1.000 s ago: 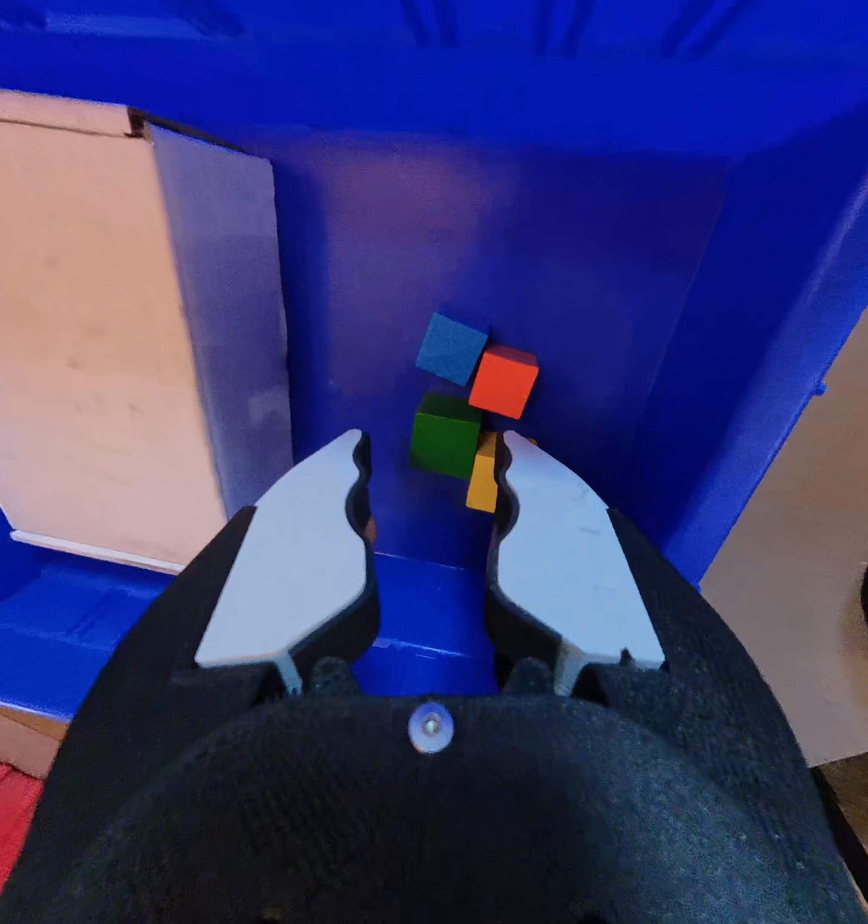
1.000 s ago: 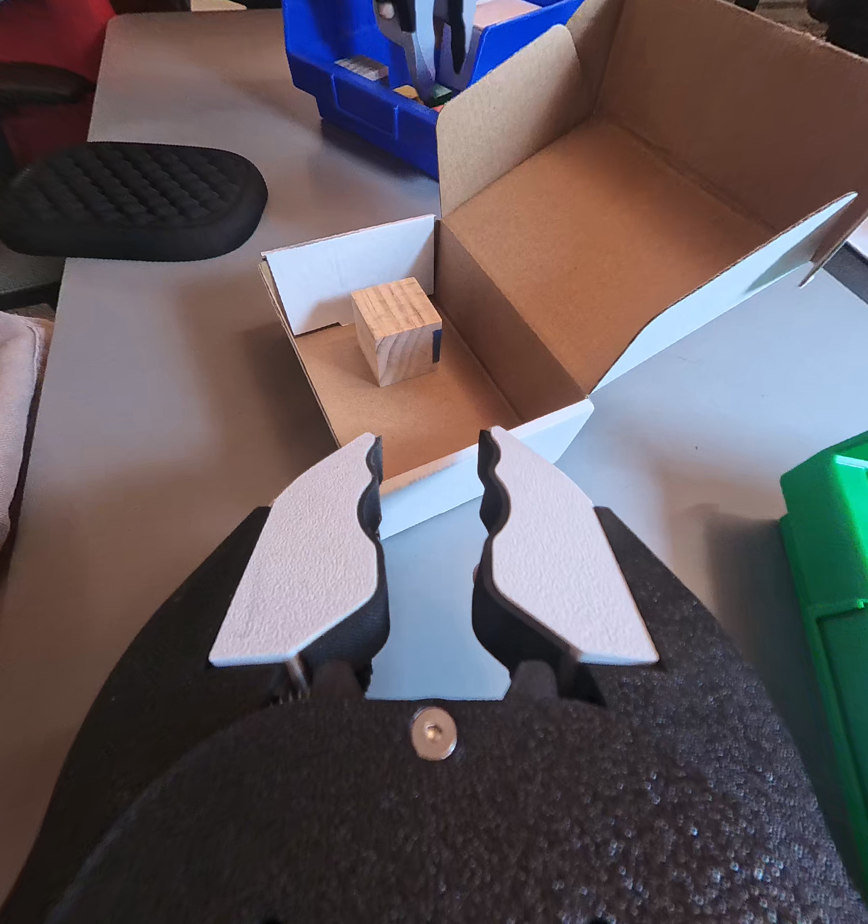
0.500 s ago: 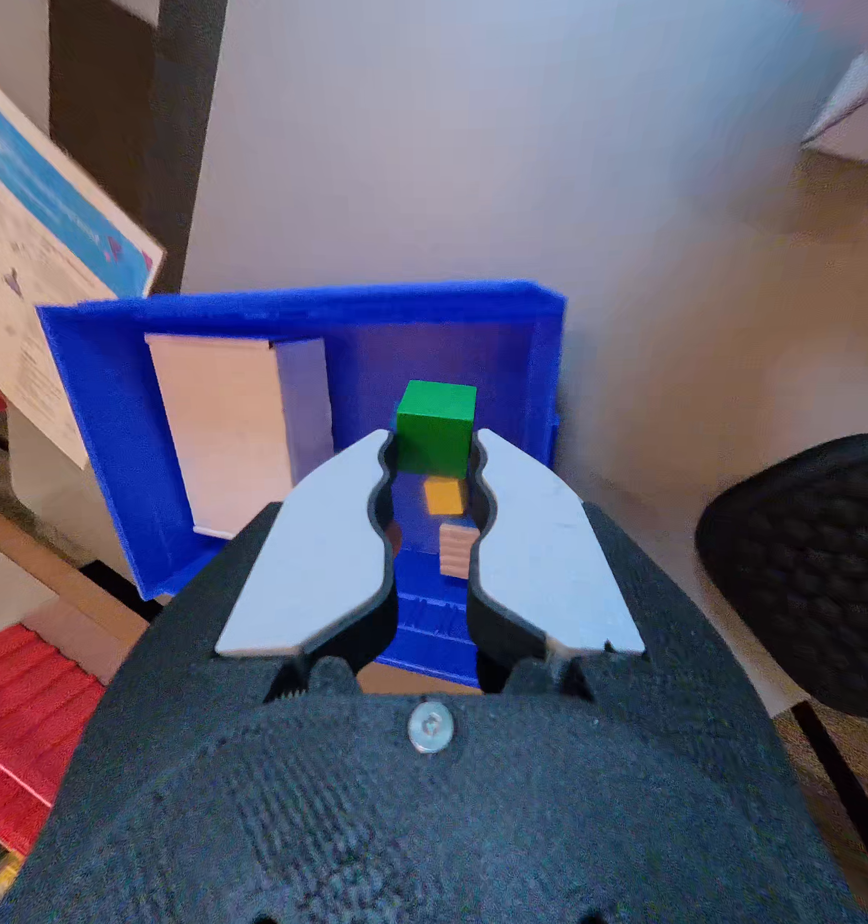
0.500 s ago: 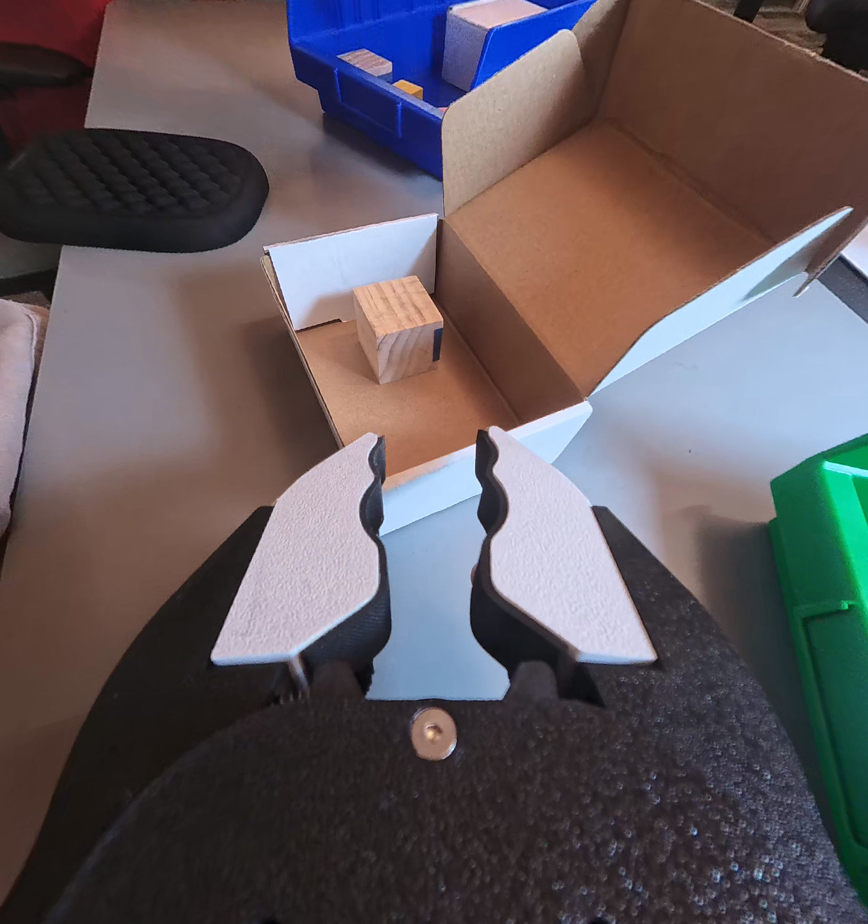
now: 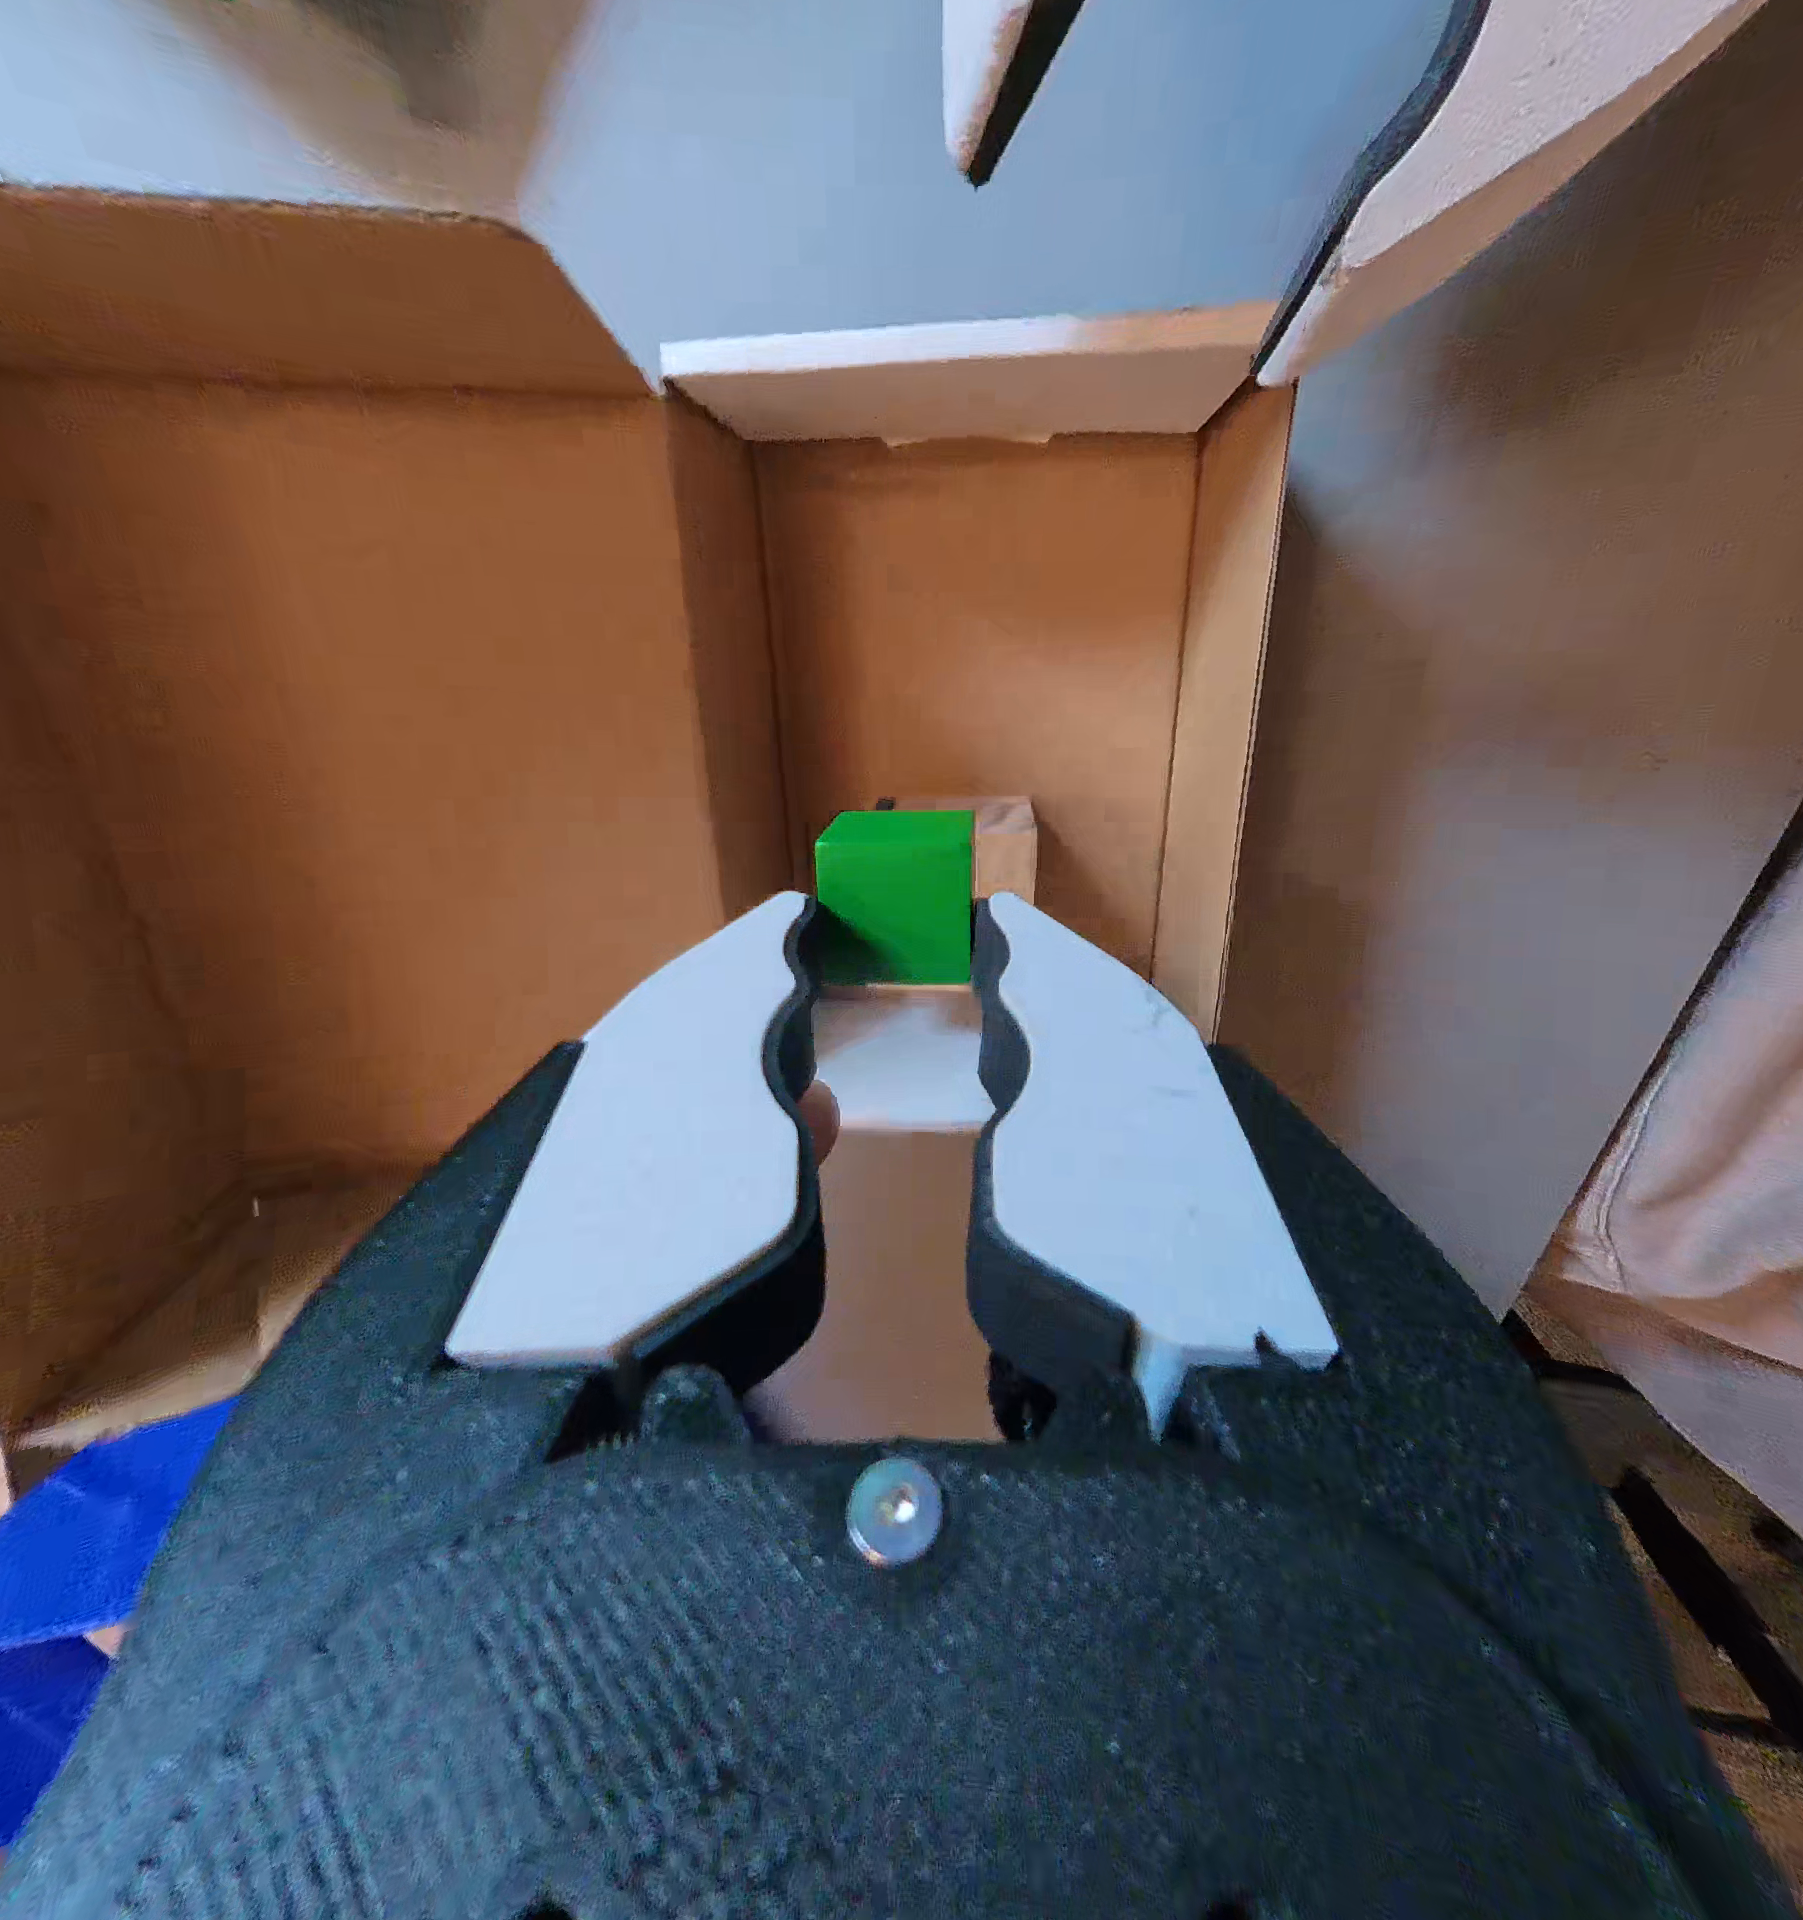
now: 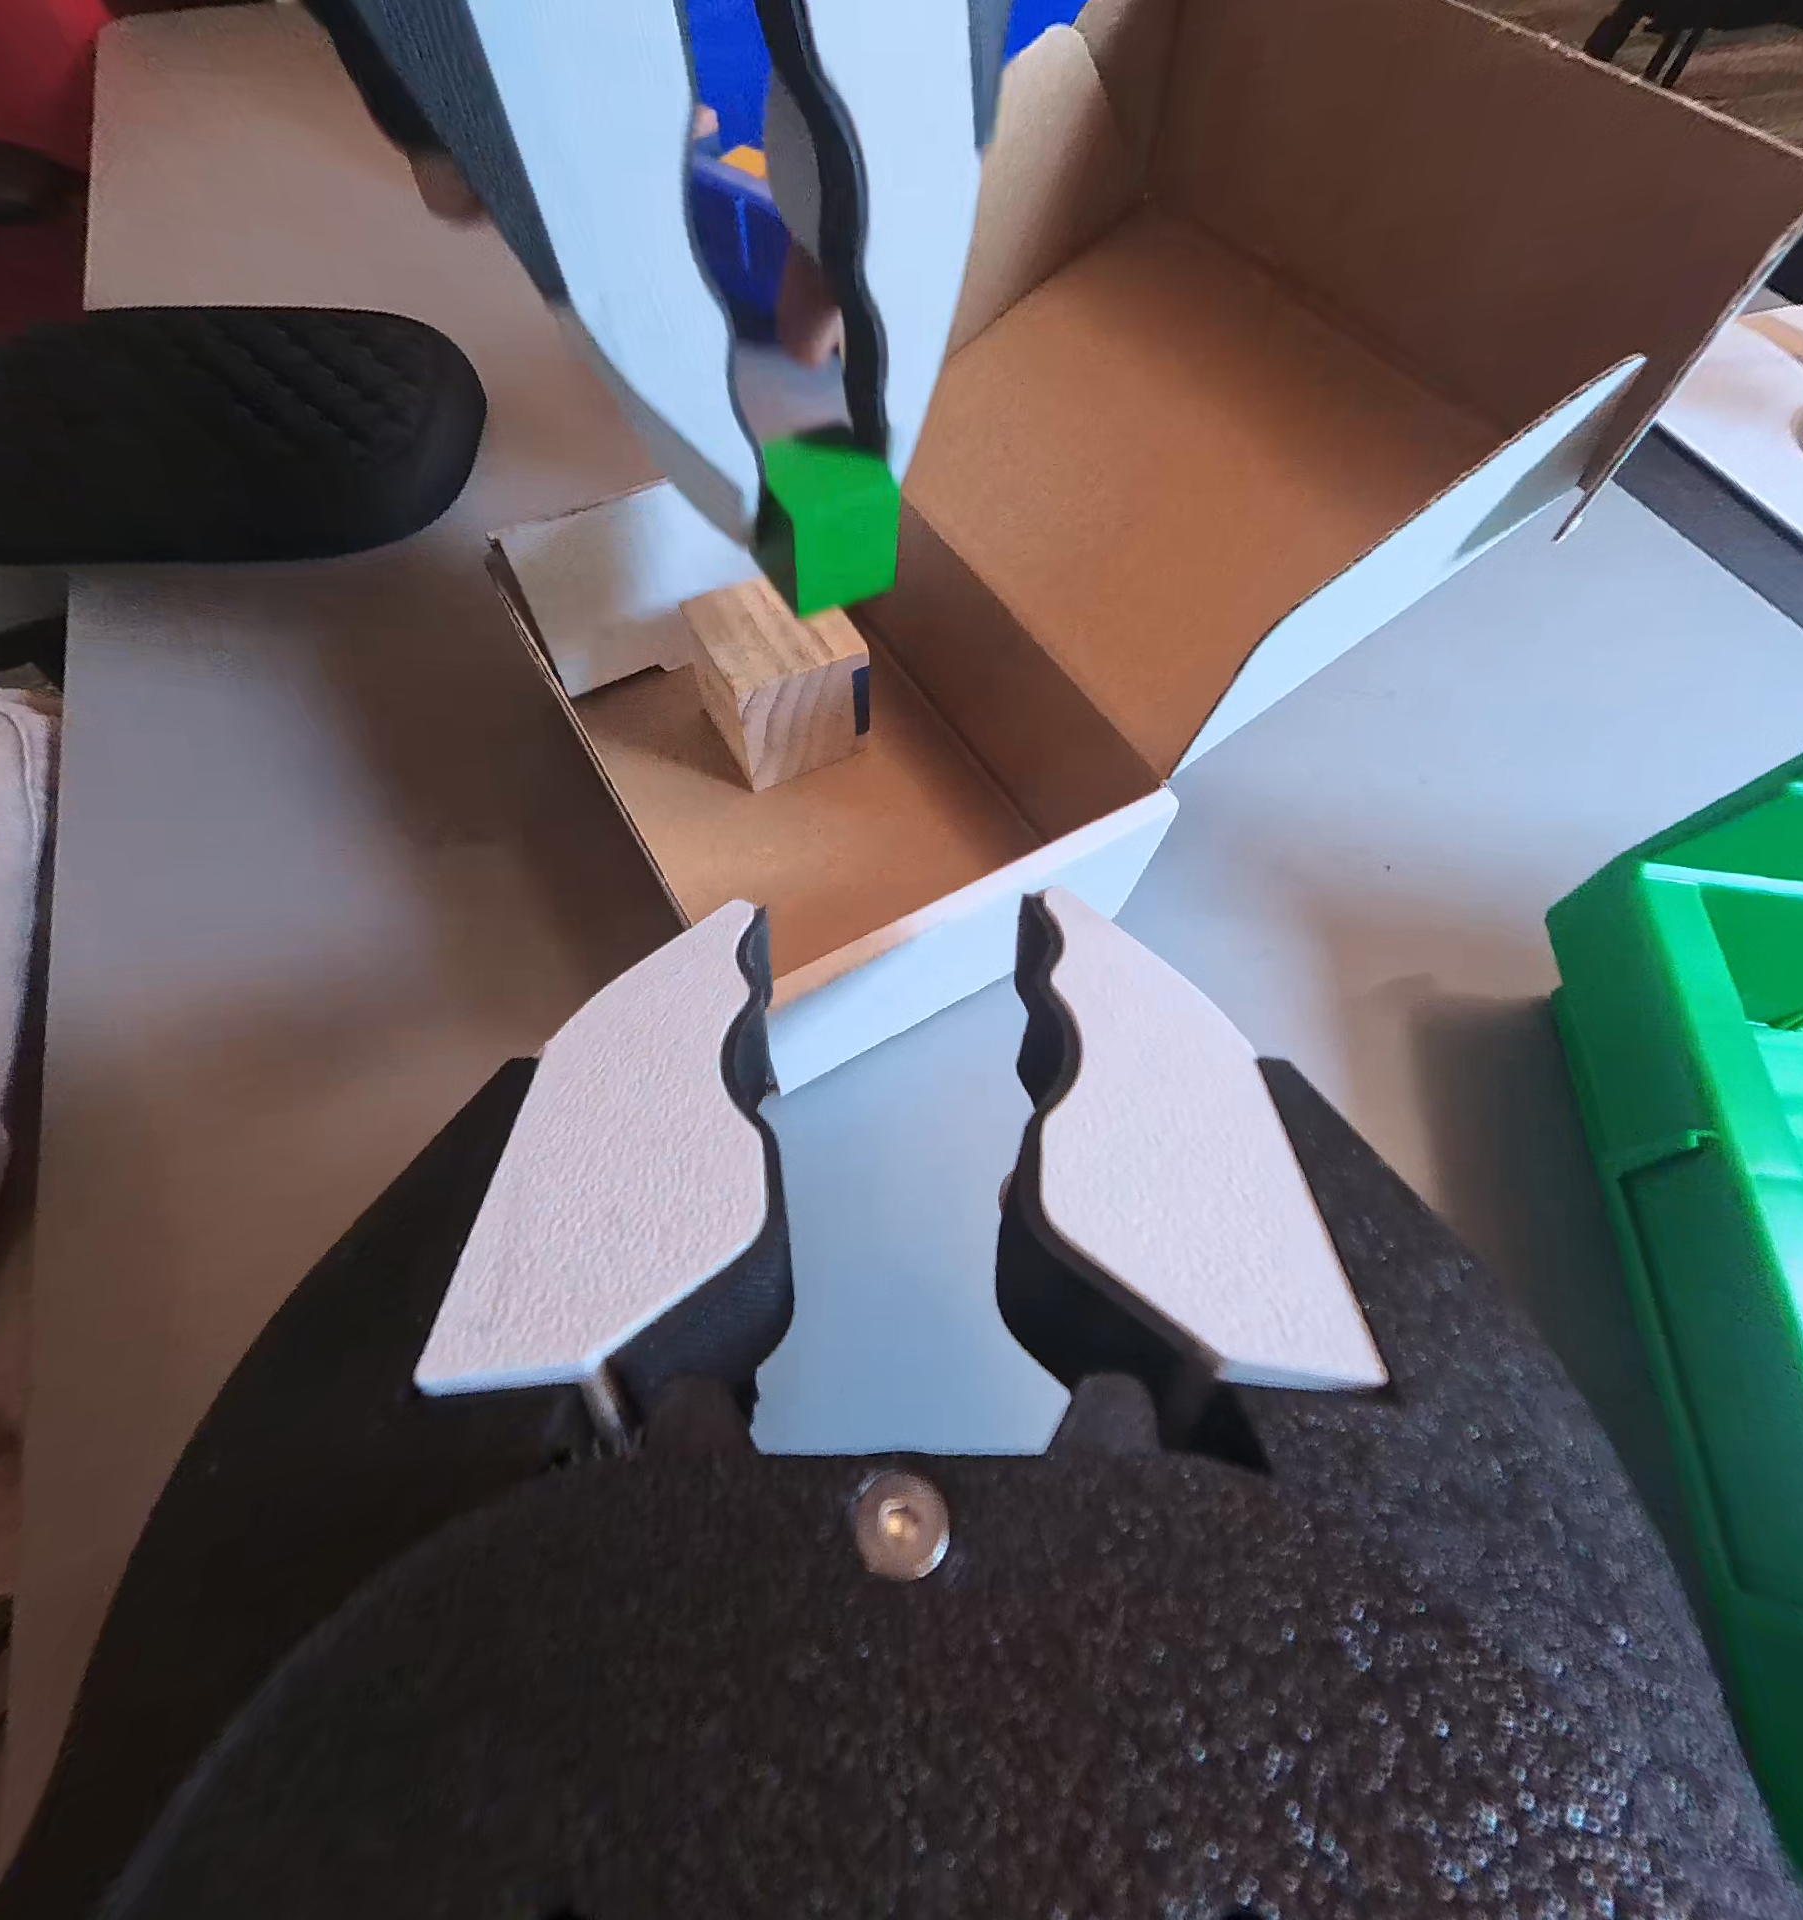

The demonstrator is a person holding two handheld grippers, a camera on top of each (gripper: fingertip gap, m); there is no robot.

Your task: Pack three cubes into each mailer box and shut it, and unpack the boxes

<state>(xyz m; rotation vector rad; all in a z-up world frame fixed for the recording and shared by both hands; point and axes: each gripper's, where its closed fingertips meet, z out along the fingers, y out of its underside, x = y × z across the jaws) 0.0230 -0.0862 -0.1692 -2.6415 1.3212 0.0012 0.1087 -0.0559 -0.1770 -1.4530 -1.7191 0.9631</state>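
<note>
While left tool (image 6: 824,488) grips one green cube (image 6: 837,530), right tool (image 6: 892,961) gapes, one wooden cube (image 6: 777,691) boxed.

The grey table (image 6: 253,935) carries the open mailer box (image 6: 1292,582) and green bin (image 6: 1728,1195).

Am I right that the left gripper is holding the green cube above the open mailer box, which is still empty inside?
Not quite: the mailer box is not empty. A plain wooden cube already sits on its floor, as the right wrist view shows. The rest holds: the left gripper grips the green cube above the open box.
</note>
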